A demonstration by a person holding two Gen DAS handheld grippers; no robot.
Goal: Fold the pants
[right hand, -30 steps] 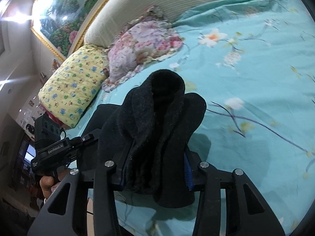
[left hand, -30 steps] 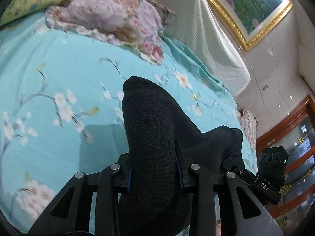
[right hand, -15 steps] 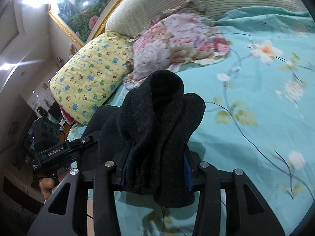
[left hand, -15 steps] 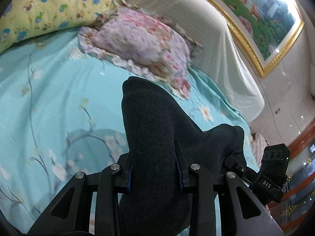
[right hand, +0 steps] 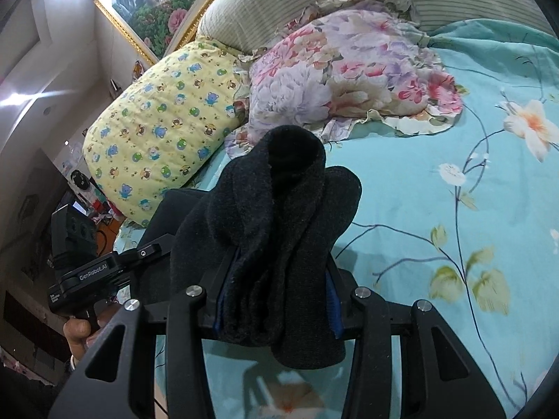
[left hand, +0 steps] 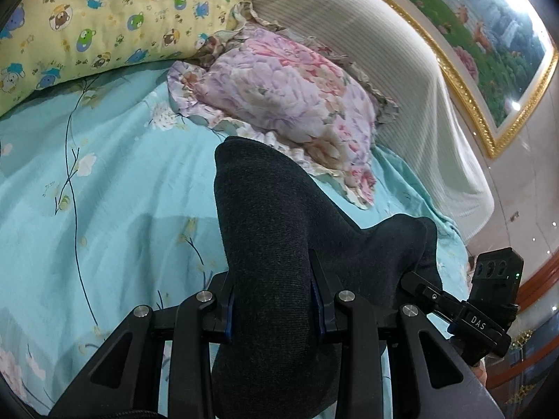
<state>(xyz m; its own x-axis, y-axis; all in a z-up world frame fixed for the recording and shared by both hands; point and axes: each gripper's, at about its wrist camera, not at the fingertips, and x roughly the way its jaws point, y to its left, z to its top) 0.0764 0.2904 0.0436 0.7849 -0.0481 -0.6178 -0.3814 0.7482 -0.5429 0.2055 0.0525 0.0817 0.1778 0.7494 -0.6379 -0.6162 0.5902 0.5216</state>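
Biggest risk we see right now: the pants (left hand: pixel 279 244) are bunched up thick in both claws, so when we lay them down on the bed sheet (left hand: pixel 104 192) the fold could land lumpy or skewed. The fabric looks soft and slouchy, and one layer could slide out of a grip before the other, leaving one edge trailing. Also, the floral pillow (left hand: pixel 286 104) sits just beyond the pants, so carrying the fabric too far toward it could drape the fold onto its frilly edge rather than flat sheet.

On the claws: the left gripper (left hand: pixel 272 310) is clenched on a fat wad of the dark pants, with fabric filling the whole gap between its fingers and poking up past the tips toward the floral pillow. The right gripper (right hand: pixel 276 300) is clamped the same way on a rolled, doubled-over bundle of the pants (right hand: pixel 279 216), jaws only as far apart as the cloth forces them. The pants hang between the two grippers, held up off the sheet on the near side of the floral pillow.
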